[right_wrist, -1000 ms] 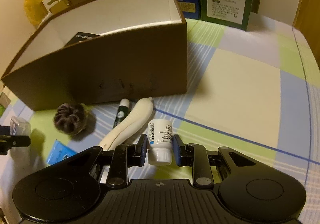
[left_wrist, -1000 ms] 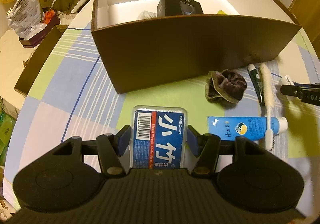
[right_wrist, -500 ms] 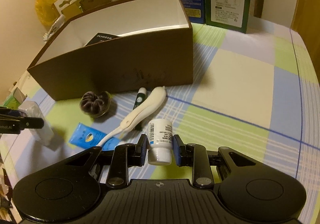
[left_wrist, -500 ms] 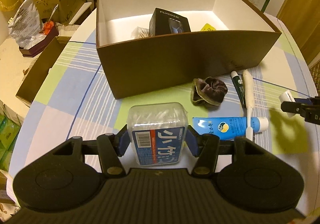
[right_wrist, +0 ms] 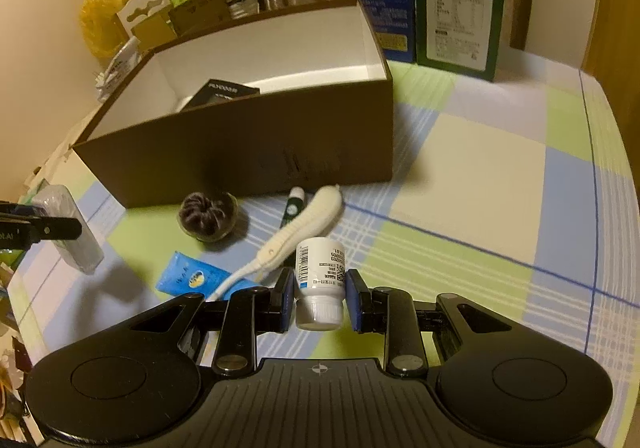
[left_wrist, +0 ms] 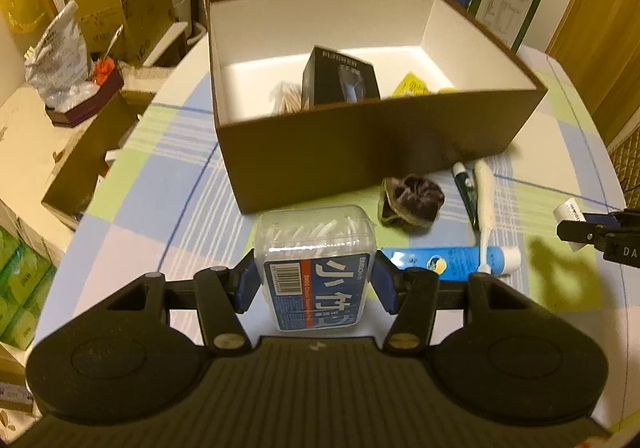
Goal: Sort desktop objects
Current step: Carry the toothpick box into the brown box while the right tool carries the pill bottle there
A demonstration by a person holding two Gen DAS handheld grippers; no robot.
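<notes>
My left gripper squeezed the light, slippery plastic floss box by its flat sides, and my right gripper pinched the small hard bottle above the table.

The brown box's near wall hid the lower parts of the black carton and yellow packet inside. The marker lay partly under the white brush. The small bottle's print was unreadable.

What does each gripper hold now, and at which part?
Left gripper holds the clear floss-pick box by its two sides; right gripper holds the white bottle, near its cap.
</notes>
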